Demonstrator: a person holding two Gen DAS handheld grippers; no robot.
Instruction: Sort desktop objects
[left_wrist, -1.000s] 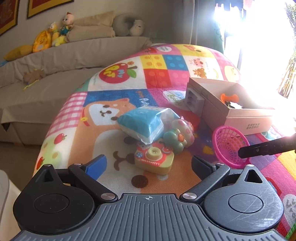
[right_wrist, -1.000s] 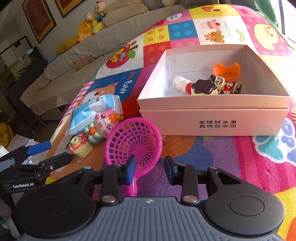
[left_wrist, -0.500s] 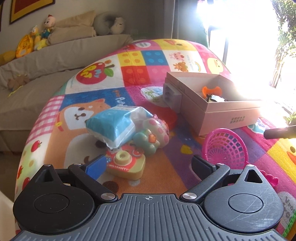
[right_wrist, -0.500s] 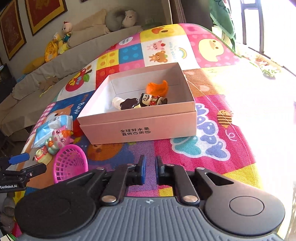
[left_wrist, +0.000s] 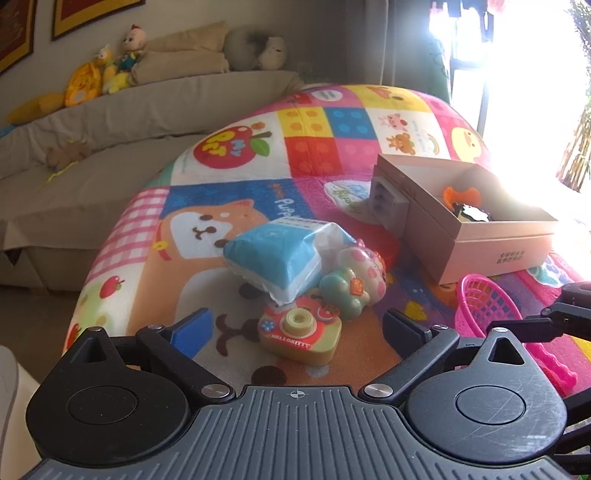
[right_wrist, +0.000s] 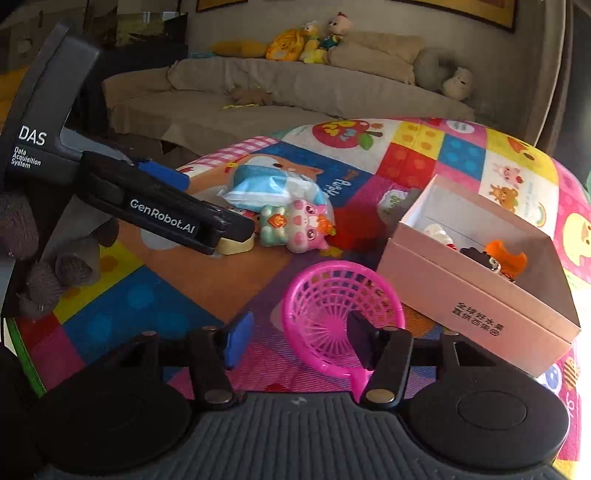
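Basket (right_wrist: 341, 314) handle hidden behind right tool (right_wrist: 301, 338), just opening; left tool (left_wrist: 295, 330) agape.

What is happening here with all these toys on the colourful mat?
A person is sorting toys into the pink box, which already holds a few. The right gripper has just been opening and sits open at the pink basket, not clamping it. The left gripper hangs open over the toy camera. The blue packet and the pig toy lie on the mat.
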